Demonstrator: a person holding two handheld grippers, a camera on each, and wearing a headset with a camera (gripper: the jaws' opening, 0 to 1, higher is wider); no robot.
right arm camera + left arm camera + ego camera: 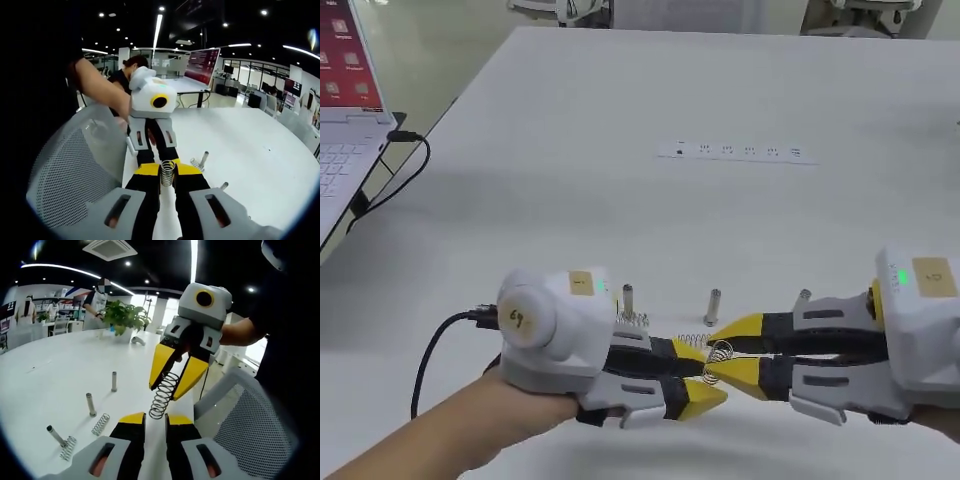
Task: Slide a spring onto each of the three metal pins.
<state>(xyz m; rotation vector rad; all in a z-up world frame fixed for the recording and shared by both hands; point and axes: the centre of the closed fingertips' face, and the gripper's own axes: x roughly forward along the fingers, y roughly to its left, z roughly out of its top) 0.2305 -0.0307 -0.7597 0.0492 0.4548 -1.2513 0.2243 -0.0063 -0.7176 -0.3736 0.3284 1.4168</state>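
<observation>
My right gripper (718, 353) comes in from the right and is shut on a small steel spring (721, 351) that juts out past its yellow tips. In the left gripper view the same spring (162, 396) hangs from the right gripper (164, 390), with its free end just above the narrow gap of my left gripper (156, 418). The left gripper (705, 375) is open and faces the right one tip to tip. Three metal pins (628, 298) (713, 303) (804, 296) stand upright and bare just behind the grippers. Two loose springs (635, 320) (695, 338) lie on the table by the pins.
The white table (650, 220) carries a power strip (735, 152) further back. A laptop (340, 110) and its black cable (405, 165) sit at the left edge. A grey mesh chair (250, 425) is close behind the grippers. People and a potted plant (125, 317) are in the background.
</observation>
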